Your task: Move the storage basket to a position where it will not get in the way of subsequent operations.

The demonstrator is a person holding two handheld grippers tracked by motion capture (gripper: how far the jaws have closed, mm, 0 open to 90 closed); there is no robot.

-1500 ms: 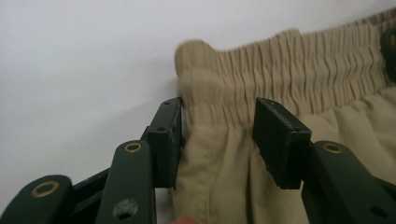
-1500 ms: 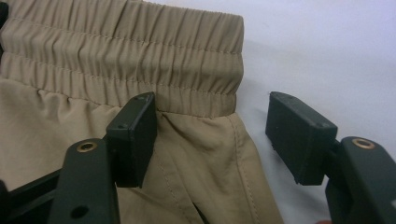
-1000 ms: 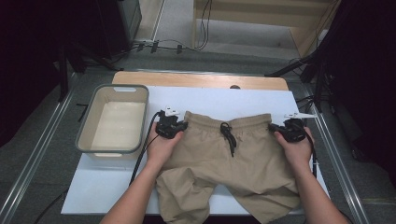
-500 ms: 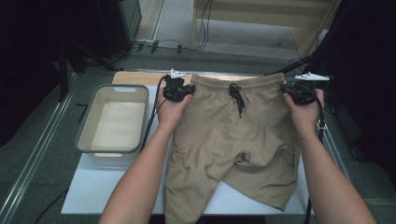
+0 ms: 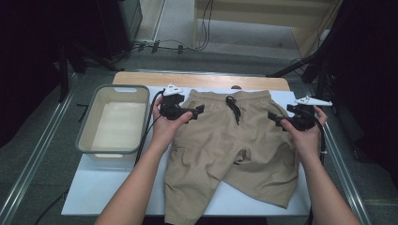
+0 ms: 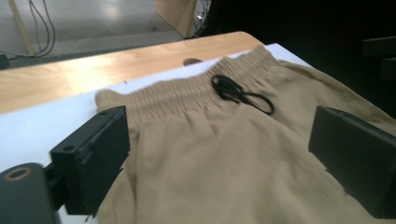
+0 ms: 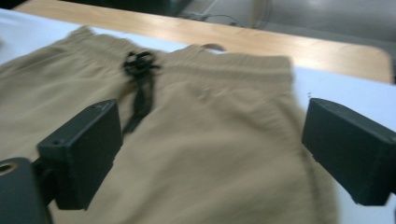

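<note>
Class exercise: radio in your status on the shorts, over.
Left gripper and right gripper open, jaws just opened, nothing between them. Shorts flat on table, released. Tub beside, not in the way.

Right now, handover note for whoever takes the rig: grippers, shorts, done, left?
Left gripper: jaws have just opened, nothing between them, above the left side of the waistband.
Right gripper: jaws have just opened too, empty, above the right side of the waistband.
Tan shorts: released, flat on the white mat, waistband at the far edge, black drawstring on top, legs toward the person.
Grey bin: left of the shorts, empty.
Done: shorts spread out.
Left: probably folding; maybe into the bin.
</note>
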